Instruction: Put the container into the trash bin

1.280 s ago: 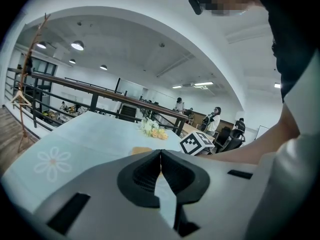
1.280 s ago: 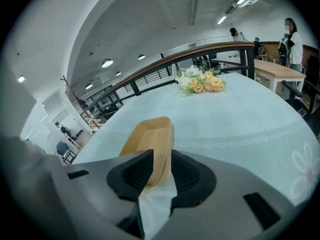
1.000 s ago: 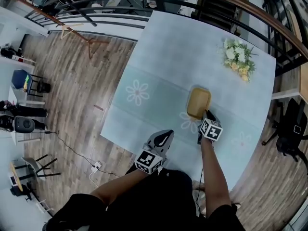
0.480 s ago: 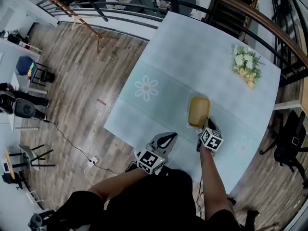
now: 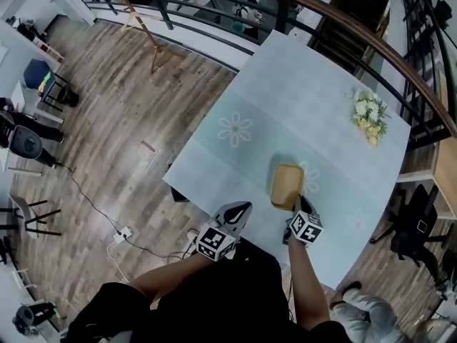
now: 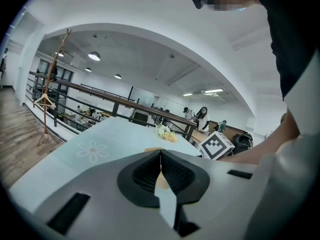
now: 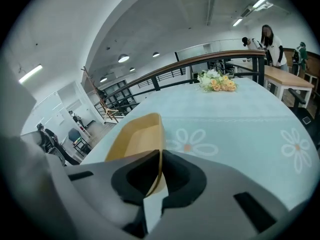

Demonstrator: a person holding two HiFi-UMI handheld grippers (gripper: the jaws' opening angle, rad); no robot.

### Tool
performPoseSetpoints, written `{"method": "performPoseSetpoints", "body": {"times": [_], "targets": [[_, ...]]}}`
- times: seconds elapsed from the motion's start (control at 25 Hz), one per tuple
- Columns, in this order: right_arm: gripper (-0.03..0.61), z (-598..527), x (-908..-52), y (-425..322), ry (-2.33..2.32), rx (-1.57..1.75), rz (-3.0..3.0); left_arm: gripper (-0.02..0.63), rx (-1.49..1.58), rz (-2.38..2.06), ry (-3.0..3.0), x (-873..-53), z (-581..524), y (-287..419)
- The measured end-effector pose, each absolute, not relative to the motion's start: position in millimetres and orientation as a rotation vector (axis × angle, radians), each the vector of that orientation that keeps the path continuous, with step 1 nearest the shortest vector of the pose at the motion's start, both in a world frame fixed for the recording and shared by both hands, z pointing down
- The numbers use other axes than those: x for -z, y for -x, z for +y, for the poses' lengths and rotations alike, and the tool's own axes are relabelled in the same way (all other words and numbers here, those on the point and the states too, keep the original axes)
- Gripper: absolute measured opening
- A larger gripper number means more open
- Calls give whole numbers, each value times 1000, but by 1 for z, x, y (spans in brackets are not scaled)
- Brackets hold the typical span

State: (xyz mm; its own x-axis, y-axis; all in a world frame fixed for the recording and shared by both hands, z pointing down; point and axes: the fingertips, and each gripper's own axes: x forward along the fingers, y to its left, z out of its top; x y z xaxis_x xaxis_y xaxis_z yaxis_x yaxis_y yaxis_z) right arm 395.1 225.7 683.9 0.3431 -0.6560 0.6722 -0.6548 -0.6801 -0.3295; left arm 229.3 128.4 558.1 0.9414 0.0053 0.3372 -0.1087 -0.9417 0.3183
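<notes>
The container (image 5: 287, 186) is a shallow tan tray held just above the pale blue table (image 5: 285, 98) near its front edge. My right gripper (image 5: 299, 204) is shut on the near rim of the container (image 7: 134, 139); in the right gripper view the rim runs between the jaws of the right gripper (image 7: 160, 156). My left gripper (image 5: 242, 208) hovers at the table's front edge, left of the container, shut with nothing in it. In the left gripper view the left gripper (image 6: 160, 156) has its jaws together. No trash bin shows in any view.
A bunch of white and yellow flowers (image 5: 370, 116) lies at the table's far right corner. A dark railing (image 5: 214, 6) runs behind the table. An office chair (image 5: 410, 224) and another person's legs (image 5: 360, 307) are at the right. Wooden floor (image 5: 107, 141) lies to the left.
The right gripper closed on the container's rim and drew it toward the table's front edge. The left gripper moved along with it, still shut.
</notes>
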Motion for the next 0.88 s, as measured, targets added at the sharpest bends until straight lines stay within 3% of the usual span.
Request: {"method": "performPoseSetpoints", "body": {"times": [0.88], "targets": [[43, 142, -639, -82, 2427, 1357, 1618, 15, -289, -411, -2693, -534, 45, 52]]}}
